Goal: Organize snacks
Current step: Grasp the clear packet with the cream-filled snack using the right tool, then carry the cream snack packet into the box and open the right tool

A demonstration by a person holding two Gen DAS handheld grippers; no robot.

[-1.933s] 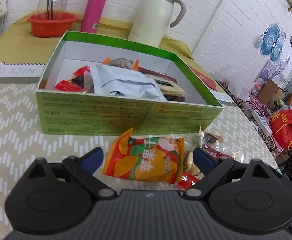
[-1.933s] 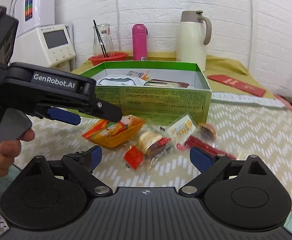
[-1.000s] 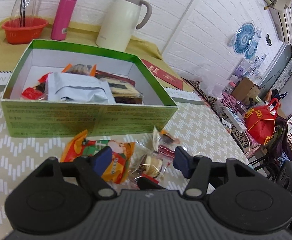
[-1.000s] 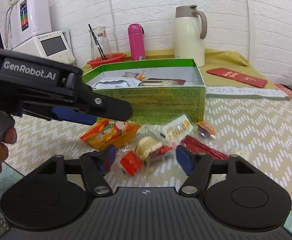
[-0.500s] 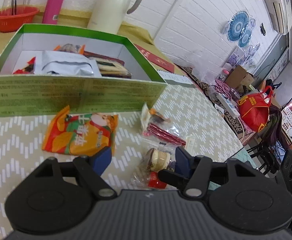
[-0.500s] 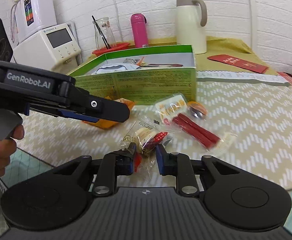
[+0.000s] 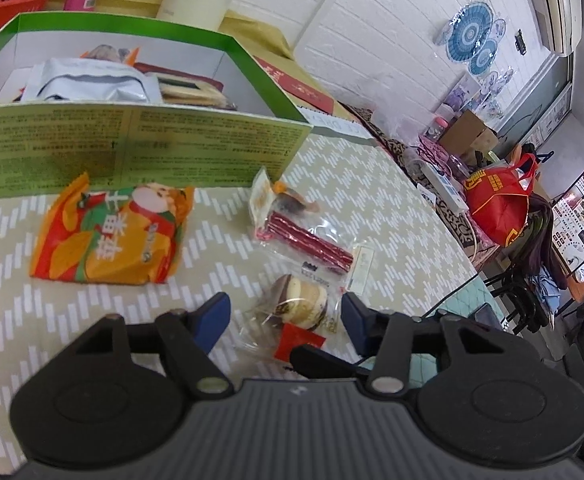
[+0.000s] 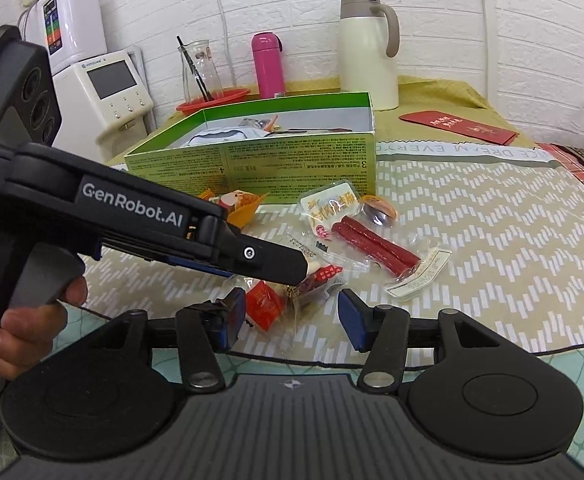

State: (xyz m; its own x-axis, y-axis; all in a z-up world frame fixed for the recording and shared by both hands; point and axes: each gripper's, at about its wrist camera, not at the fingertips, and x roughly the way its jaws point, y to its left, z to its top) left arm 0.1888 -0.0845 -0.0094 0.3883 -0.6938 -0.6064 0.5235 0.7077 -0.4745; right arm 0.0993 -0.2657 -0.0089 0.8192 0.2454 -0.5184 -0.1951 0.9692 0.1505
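Note:
A clear packet of round cakes (image 7: 300,304) with a red corner (image 8: 264,304) lies near the table's front edge. My left gripper (image 7: 284,318) straddles it. Its jaws are closing, but the pads are still off the wrapper. In the right wrist view, the left gripper (image 8: 280,268) reaches in from the left over the packet. My right gripper (image 8: 292,318) is opening, and the packet's near end lies loose between its fingers. An orange snack bag (image 7: 112,236), a red sausage-stick packet (image 7: 312,244) and a yellow-labelled packet (image 8: 332,208) lie in front of the green box (image 7: 132,148), which holds several snacks.
Behind the box stand a cream jug (image 8: 368,52), a pink flask (image 8: 268,64) and a red bowl (image 8: 212,100) holding a glass carafe. A white appliance (image 8: 108,92) is at the back left. A red envelope (image 8: 458,128) lies at the back right. The table's front edge (image 8: 492,352) is close.
My right gripper shut on the cake packet, pulled it toward the front edge, then opened. My left gripper swung right from the orange bag to over the cake packet, and its jaws narrowed.

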